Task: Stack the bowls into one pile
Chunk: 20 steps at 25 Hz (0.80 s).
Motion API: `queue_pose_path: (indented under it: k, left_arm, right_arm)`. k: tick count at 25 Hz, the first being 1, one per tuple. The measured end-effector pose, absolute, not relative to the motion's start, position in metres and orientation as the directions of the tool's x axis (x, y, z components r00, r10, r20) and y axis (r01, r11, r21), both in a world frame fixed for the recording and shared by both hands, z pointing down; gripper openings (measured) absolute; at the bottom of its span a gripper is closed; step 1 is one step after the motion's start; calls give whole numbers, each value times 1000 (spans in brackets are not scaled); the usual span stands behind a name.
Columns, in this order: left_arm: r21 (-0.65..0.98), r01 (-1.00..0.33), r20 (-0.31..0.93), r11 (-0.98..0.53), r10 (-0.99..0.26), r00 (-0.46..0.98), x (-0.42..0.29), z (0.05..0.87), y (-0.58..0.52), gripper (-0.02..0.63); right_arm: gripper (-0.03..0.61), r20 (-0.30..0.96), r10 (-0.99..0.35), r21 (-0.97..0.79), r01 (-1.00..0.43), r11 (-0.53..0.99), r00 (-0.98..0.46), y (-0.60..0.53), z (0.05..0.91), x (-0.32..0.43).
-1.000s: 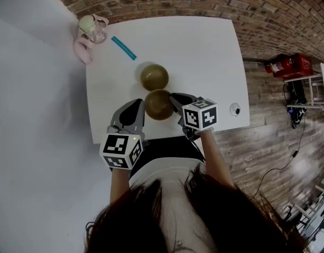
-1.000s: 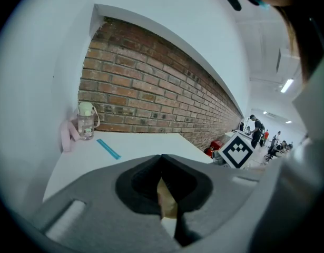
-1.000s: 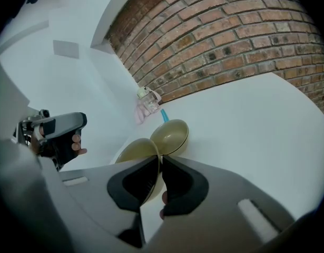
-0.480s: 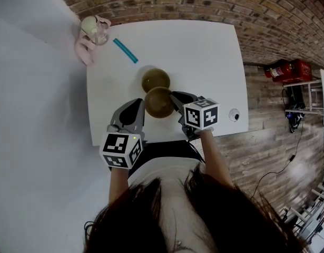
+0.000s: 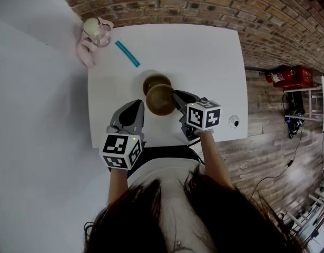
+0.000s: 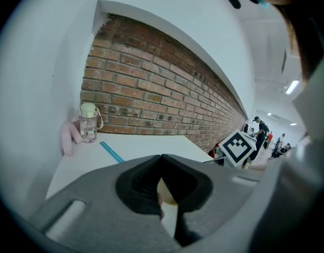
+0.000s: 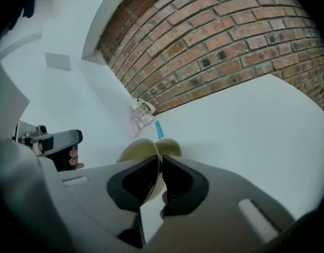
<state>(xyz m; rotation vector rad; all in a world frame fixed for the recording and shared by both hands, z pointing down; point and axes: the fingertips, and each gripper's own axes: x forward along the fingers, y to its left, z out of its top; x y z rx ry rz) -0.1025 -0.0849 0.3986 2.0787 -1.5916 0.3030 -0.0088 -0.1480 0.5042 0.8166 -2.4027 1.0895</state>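
While the right tool [image 5: 176,98] clamps its rim, the bowl [image 5: 159,99] juts leftward.

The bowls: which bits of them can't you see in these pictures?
- Head view: the table bowl is partly covered by the held bowl, which sits in front of it.
- Right gripper view: the right gripper, shut on the held bowl's rim, hides the lower part of both bowls.
- Left gripper view: the shut left gripper blocks nearly all of both bowls.
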Motion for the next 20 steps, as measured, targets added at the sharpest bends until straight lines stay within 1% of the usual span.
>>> queue_pose_path:
  k: [9,15,20]
  left_arm:
    - [251,-954,474,-165,-838,270,-110,402,-93,3]
    - [249,-958,487,-139,-838,248,-116,406,-93,3]
    - [250,-961,495,-122,-837,234,-120,410,-95,3]
  right_arm:
    - [34,515,-389,-604,-645,468,-764,-169,506,-12]
    - [34,500,-389,-650,-632,422,-774,-177,512,-15]
    - [34,505,-383,-653,-633,415,-773,-181,518,-19]
